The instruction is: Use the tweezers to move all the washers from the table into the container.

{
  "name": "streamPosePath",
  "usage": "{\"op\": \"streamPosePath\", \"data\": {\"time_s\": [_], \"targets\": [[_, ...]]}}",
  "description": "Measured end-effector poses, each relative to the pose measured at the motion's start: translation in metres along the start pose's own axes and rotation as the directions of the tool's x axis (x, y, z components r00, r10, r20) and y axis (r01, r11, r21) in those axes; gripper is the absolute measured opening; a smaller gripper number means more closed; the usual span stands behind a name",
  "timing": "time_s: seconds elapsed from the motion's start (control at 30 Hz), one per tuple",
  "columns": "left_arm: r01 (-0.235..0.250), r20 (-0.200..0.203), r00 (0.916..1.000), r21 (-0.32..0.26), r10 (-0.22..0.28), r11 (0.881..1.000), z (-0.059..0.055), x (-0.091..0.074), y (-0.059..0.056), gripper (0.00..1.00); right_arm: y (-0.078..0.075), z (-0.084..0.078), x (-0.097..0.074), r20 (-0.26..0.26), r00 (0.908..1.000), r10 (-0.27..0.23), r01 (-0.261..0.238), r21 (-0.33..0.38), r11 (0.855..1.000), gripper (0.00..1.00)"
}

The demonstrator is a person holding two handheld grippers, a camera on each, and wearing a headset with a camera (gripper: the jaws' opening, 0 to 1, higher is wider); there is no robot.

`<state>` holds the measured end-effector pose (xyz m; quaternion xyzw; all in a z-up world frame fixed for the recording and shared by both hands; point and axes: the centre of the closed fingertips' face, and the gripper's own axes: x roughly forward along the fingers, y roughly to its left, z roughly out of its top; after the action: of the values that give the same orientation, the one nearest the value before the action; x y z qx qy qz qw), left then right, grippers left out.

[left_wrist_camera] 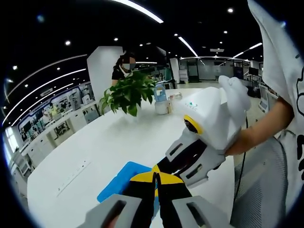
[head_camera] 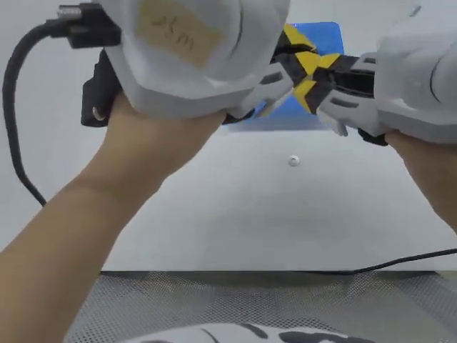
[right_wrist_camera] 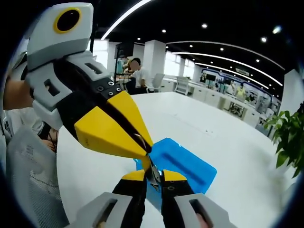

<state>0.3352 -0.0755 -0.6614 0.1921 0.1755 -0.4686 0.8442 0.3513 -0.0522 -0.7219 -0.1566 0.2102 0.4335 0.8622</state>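
White table, blue container just beyond the meeting jaws.
Right gripper pinches the tweezers; left gripper has its jaws pressed together, its tape label unreadable; one washer lies short of their tips.

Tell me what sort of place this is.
Probably a large open-plan office or showroom: long white tables, strip lights on a dark ceiling, display counters along the wall, and a potted plant.

The left forearm and right forearm reach forward. The left gripper and right gripper meet nose to nose, each with jaws pressed together.
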Motion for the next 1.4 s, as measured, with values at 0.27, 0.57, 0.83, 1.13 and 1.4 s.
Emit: {"op": "streamPosePath", "data": {"time_s": [0.27, 0.57, 0.83, 1.13, 1.4], "targets": [[0.028, -0.039, 0.9989, 0.007, -0.028, 1.000, -0.010, -0.001, -0.016, 0.00, 0.014, -0.016, -0.005, -0.040, 0.9991, 0.016, -0.015, 0.029, 0.999, 0.09], [0.030, -0.048, 0.9983, -0.078, -0.034, 0.997, -0.023, 0.004, -0.020, 0.00, 0.027, -0.033, -0.004, -0.080, 0.9957, 0.047, -0.043, 0.059, 0.997, 0.08], [0.032, -0.093, 0.9949, -0.088, -0.040, 0.996, -0.028, 0.003, -0.026, 0.00, 0.032, -0.049, 0.003, -0.118, 0.9905, 0.070, -0.062, 0.070, 0.996, 0.08], [0.043, -0.135, 0.9894, -0.085, -0.054, 0.995, -0.058, 0.010, -0.037, 0.00, 0.040, -0.056, 0.009, -0.133, 0.9850, 0.110, -0.095, 0.116, 0.989, 0.08], [0.055, -0.151, 0.9862, -0.083, -0.068, 0.995, -0.058, 0.008, -0.040, 0.00, 0.043, -0.055, 0.008, -0.136, 0.9834, 0.119, -0.103, 0.120, 0.987, 0.08]]}}
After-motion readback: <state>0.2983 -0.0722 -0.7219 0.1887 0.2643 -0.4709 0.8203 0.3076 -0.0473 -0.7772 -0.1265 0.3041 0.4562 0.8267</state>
